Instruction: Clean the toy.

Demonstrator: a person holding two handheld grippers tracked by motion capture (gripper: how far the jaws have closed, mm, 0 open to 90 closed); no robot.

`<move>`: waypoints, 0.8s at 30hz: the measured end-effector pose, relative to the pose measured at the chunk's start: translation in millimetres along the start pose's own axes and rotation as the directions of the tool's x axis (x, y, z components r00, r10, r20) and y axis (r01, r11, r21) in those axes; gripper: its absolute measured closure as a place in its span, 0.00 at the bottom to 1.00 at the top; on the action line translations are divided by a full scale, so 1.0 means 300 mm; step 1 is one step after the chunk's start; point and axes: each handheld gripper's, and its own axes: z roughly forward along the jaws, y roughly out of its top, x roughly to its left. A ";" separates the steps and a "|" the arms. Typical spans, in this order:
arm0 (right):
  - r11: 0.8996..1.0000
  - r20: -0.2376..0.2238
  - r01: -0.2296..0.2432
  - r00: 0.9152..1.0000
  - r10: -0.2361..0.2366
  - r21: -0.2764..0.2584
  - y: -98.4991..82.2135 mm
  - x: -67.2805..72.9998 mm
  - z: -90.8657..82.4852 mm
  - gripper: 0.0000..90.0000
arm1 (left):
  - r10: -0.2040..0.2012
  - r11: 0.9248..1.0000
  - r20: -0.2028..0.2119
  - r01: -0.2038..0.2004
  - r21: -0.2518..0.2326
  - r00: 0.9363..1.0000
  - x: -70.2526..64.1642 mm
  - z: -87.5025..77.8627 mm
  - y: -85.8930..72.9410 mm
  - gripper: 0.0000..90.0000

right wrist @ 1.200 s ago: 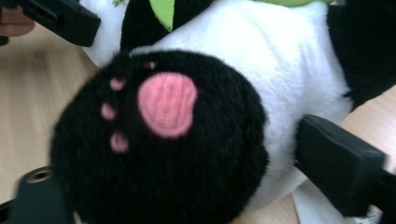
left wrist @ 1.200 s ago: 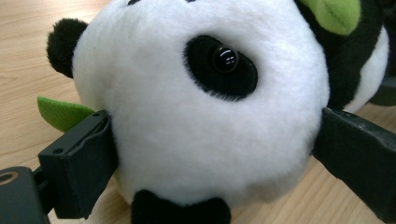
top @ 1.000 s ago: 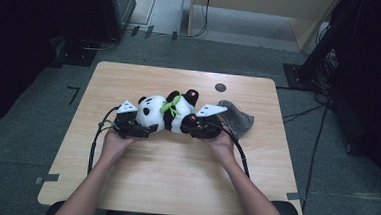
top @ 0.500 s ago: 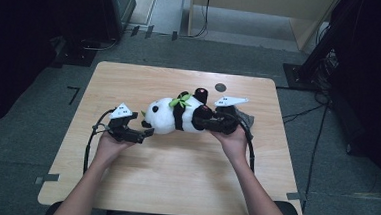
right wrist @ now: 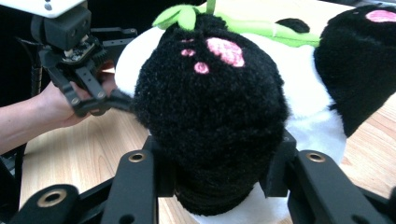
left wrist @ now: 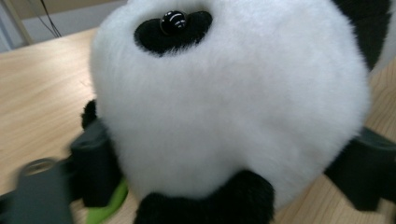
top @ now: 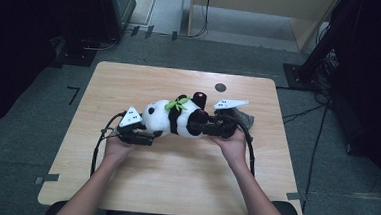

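Observation:
A black-and-white toy panda [top: 170, 117] with a green leaf collar lies stretched between my two grippers above the wooden table [top: 174, 181]. My right gripper [top: 201, 126] is shut on one black foot [right wrist: 210, 93], the one with pink paw marks, its jaws pressed into the plush on both sides. My left gripper [top: 149, 134] is at the head [left wrist: 233, 102]. Its jaws have just been closing with the head between them, and they now press into the white fur on either side. From the right gripper view, the left gripper [right wrist: 112, 100] touches the panda's far end.
A grey furry object [top: 247, 116] lies on the table just behind my right hand. A small dark round mark [top: 221, 87] sits near the table's far edge. Dark equipment and cables stand on the floor beyond the table.
The right gripper has lifted the panda's foot up and to the right, stretching the toy out. The left gripper has stayed at the head and narrowed its jaws on it.

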 end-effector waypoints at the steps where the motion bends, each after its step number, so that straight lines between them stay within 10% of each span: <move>1: 1.000 -0.002 0.008 1.000 -0.008 -0.001 -0.002 0.000 0.003 0.61 | -0.005 1.000 -0.001 0.005 0.002 1.000 0.001 -0.008 0.006 0.29; 7: 0.982 0.071 0.186 0.980 -0.185 -0.010 -0.008 0.032 0.010 0.31 | -0.079 0.992 0.060 0.073 0.104 0.995 0.008 -0.026 0.040 0.48; 14: 0.974 0.074 0.220 0.974 -0.216 -0.053 -0.038 0.023 -0.025 0.15 | -0.179 0.979 0.042 0.174 0.103 0.983 0.053 -0.062 0.061 0.50; 18: 0.962 0.059 0.257 0.966 -0.253 -0.091 -0.047 0.032 -0.022 0.08 | -0.168 0.982 0.063 0.162 0.096 0.984 0.035 -0.083 0.087 0.49; 24: 0.947 0.131 0.319 0.941 -0.313 -0.027 -0.070 0.054 0.044 0.00 | -0.243 0.967 0.154 0.226 0.121 0.958 0.014 -0.077 0.113 0.49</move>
